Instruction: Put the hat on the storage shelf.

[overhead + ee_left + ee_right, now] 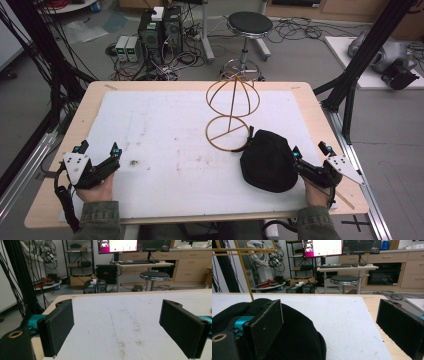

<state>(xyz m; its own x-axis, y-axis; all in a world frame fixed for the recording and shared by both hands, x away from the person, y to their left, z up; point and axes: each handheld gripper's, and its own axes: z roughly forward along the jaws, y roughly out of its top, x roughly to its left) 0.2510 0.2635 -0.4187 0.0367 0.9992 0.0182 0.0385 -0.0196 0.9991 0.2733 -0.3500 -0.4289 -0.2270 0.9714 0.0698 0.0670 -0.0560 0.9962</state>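
A black cap point(267, 160) lies on the white mat point(165, 145), right of centre, beside the base ring of a gold wire hat stand point(231, 107). My right gripper point(311, 151) rests at the cap's right edge, jaws open; its left jaw lies against the cap point(294, 340) in the right gripper view, nothing pinched between them. Low at the mat's near left corner sits my left gripper point(98, 149), open over bare mat point(117, 325). A hand holds each gripper from the table's near edge.
The wooden table point(320, 125) edge runs close to the right gripper. Beyond the table stand a black stool point(248, 30), computer cases point(160, 32) and tangled floor cables. Black frame posts point(350, 90) rise at the right and left sides.
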